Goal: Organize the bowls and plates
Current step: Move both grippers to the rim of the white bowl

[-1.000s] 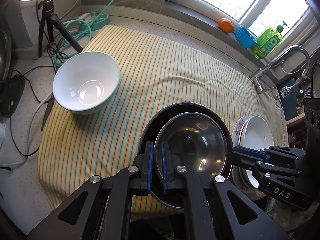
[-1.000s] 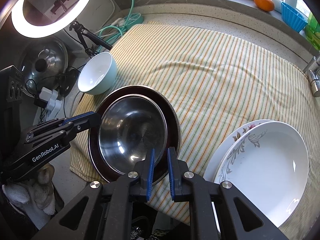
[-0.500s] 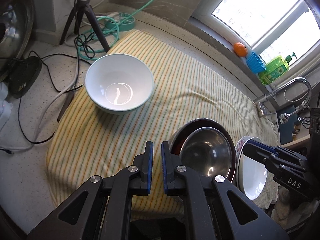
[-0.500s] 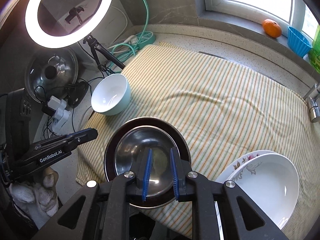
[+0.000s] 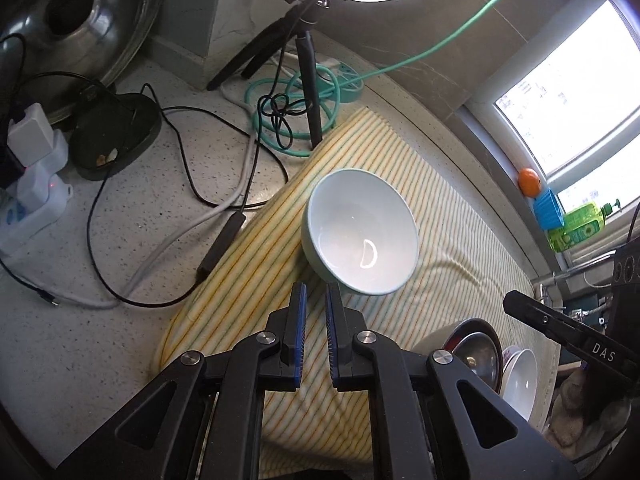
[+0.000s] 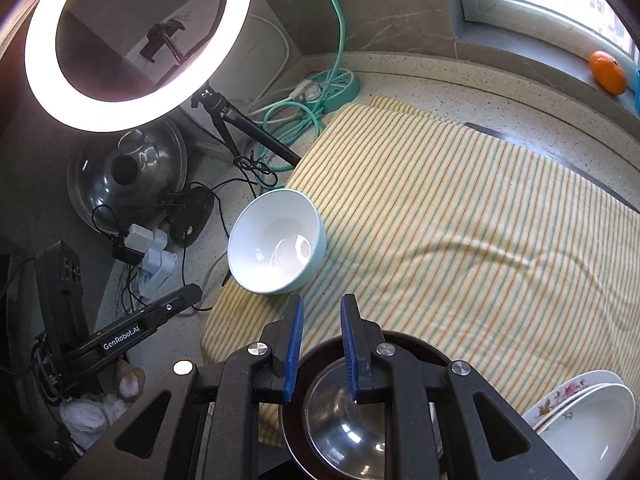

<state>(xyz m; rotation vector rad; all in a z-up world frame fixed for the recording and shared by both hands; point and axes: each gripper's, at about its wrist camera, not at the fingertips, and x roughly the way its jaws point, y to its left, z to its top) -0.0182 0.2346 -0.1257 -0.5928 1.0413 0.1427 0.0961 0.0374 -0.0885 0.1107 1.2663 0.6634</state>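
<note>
A mint bowl with a white inside (image 5: 360,236) (image 6: 276,240) stands upright at the left edge of the striped cloth (image 6: 460,240). My left gripper (image 5: 316,292) hovers just in front of it, with only a narrow slit between the pads; its jaws are starting to open and nothing is between them. My right gripper (image 6: 322,304) is slightly open and empty, above the far rim of the dark brown plate (image 6: 420,354). A steel bowl (image 6: 340,432) sits nested in that plate. White flowered plates (image 6: 592,424) lie stacked at the right.
A ring light on a tripod (image 6: 136,40), tangled cables (image 5: 168,208), a green power strip (image 6: 332,84) and a pot lid (image 6: 128,176) crowd the counter to the left. An orange (image 6: 608,72) and a green bottle (image 5: 580,228) sit on the window sill.
Both grippers swung left, away from the steel bowl and toward the mint bowl. The right gripper's pads have left the steel bowl's rim and stand a little wider.
</note>
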